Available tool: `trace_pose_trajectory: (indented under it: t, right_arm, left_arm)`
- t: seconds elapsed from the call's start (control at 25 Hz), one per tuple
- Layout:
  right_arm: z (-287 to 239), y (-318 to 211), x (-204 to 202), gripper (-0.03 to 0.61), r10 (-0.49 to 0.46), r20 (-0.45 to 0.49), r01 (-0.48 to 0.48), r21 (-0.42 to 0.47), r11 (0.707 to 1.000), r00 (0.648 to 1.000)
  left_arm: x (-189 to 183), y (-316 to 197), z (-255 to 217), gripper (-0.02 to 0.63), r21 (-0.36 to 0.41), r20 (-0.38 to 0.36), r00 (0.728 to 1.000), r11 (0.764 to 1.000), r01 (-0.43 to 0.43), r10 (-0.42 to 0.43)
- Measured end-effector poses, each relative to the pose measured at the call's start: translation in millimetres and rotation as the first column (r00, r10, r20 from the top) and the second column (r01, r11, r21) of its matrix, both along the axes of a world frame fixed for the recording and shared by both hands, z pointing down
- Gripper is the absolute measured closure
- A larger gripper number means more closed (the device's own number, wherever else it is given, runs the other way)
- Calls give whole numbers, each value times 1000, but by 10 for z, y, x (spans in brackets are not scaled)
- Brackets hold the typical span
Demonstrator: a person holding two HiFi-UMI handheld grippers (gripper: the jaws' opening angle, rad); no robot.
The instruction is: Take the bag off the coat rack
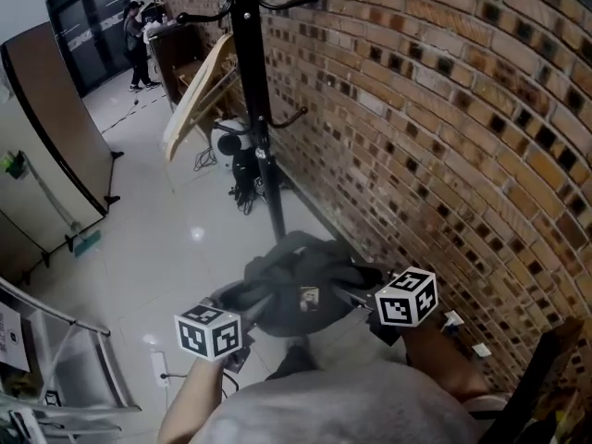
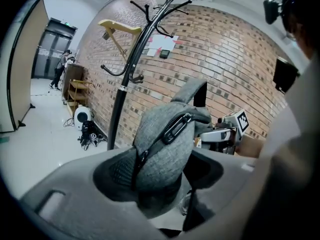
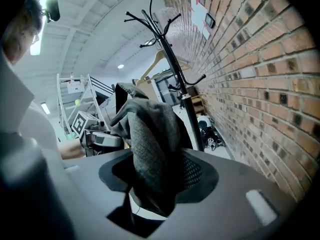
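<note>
A grey fabric bag with a black zipper hangs in the air between my two grippers, close in front of me. It is clear of the black coat rack, which stands by the brick wall just beyond. My left gripper is shut on the bag's left side, with the cloth bunched between its jaws. My right gripper is shut on the bag's right side, folds of cloth filling its jaws. The rack's hooks carry nothing that I can see.
The brick wall runs along the right. A wooden frame leans by the rack, with a round device and cables at its foot. A metal rack stands at the lower left, a brown partition behind it, a person far off.
</note>
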State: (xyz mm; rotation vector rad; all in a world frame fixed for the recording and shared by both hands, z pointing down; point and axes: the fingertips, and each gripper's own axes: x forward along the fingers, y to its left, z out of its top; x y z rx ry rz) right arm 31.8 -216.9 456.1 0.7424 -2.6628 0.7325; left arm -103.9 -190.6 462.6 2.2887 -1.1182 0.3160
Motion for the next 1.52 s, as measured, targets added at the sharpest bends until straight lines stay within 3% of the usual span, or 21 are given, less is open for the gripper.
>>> trace_pose_trajectory:
  t: [0.32,0.56,1.52]
  right_arm:
    - [103,1225,449,373,-15,-24,14,-53,999,1000]
    - [111,1659,617,377,-14,-22,13,-79,997,1000]
    - [-185,1711,709,382,-11,21,11,9,1000,1000]
  left_arm:
    - [446,1258,104,344,-55,-15,1000,998,26,-27]
    - [626,1702,77,347,-77,-12,999,996,40,-41]
    - [714,1759,-252,348,-4,29,998,998,56,-56]
